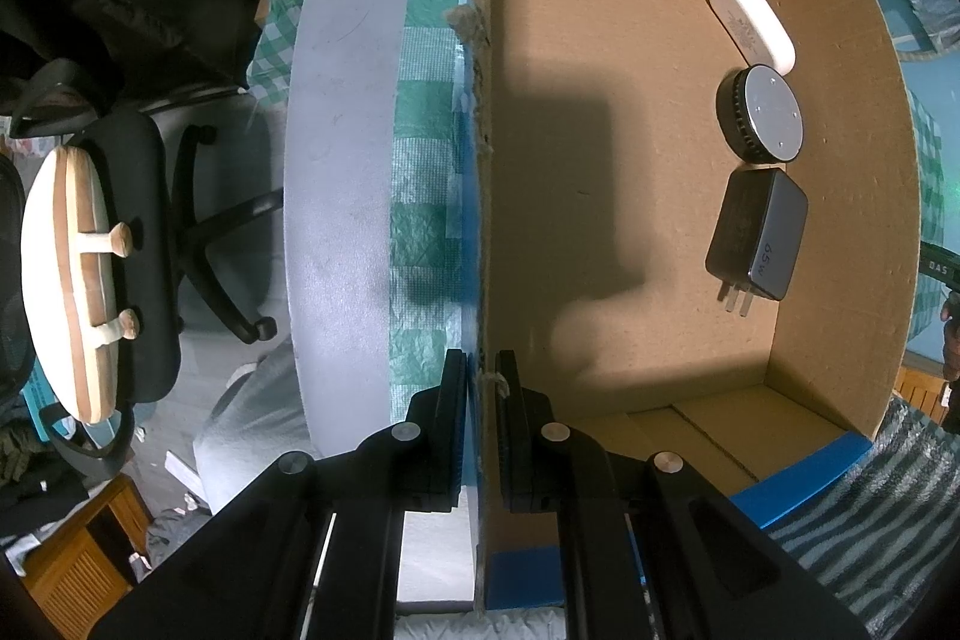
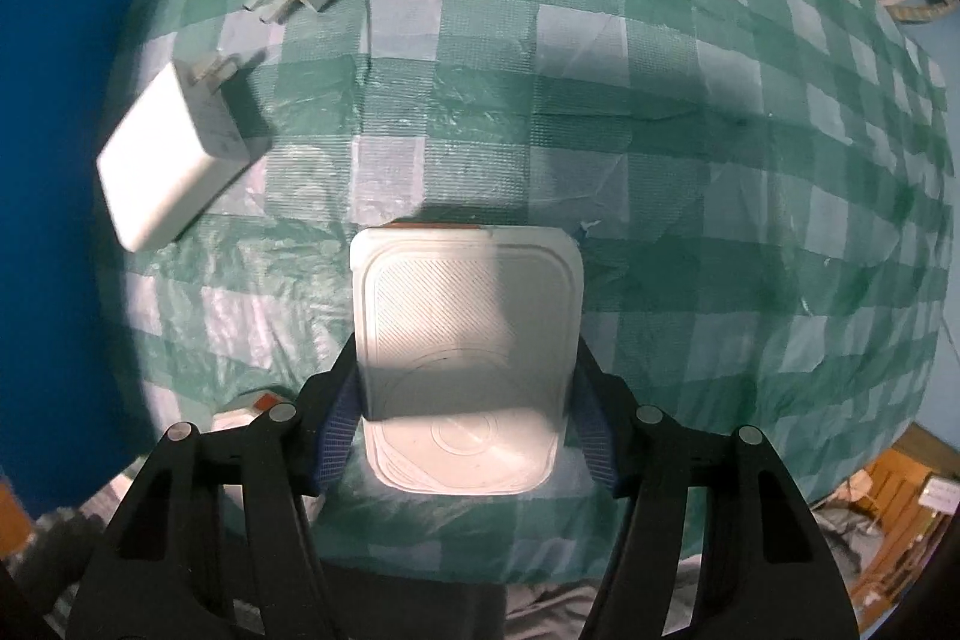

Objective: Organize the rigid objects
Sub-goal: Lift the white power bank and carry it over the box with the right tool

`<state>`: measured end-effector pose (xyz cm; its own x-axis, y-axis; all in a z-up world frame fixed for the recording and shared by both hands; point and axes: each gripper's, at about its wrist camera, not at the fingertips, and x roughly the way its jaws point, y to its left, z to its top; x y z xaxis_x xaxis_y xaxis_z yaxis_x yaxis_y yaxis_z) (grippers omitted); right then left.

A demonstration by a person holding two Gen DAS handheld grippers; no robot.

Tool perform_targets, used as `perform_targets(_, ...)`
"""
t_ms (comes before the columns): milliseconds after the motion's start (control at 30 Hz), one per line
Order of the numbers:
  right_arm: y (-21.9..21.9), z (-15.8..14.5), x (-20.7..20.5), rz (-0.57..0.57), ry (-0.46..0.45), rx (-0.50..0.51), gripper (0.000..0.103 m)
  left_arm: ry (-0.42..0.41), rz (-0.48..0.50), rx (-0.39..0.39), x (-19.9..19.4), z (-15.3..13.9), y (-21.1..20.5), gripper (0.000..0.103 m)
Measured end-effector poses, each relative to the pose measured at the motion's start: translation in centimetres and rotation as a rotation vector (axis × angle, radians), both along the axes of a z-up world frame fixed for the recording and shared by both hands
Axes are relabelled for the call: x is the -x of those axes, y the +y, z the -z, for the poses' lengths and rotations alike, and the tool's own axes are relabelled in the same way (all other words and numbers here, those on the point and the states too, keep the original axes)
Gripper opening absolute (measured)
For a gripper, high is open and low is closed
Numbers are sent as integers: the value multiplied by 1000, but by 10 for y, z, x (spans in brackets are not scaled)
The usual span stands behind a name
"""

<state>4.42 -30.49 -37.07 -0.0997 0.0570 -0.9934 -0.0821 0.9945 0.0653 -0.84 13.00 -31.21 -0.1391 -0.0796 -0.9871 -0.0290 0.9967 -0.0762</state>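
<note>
Only the right wrist view shows the white square box (image 2: 468, 364) on the checked tablecloth (image 2: 690, 130) — it sits between the right gripper's (image 2: 468, 376) fingers, which touch its two sides. Two white chargers (image 2: 174, 160) lie ahead to the left. The left view alone shows the cardboard box (image 1: 600, 160): the left gripper (image 1: 480, 370), pointing down, pinches its wall — a white case (image 1: 753, 22), round puck (image 1: 762, 112) and black charger (image 1: 759, 232) lie ahead to the right.

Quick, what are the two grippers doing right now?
Left gripper: shut on the cardboard box wall.
Right gripper: closed on the white square box.
</note>
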Motion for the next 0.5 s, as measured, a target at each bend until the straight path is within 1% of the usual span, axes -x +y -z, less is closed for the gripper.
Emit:
perform_targets(133,4,-16,11,-30,-19,-5,63,2,3,1,-1,1,-1,8)
perform_targets(500,31,-64,8,-85,-43,-48,63,2,3,0,-1,1,-2,8)
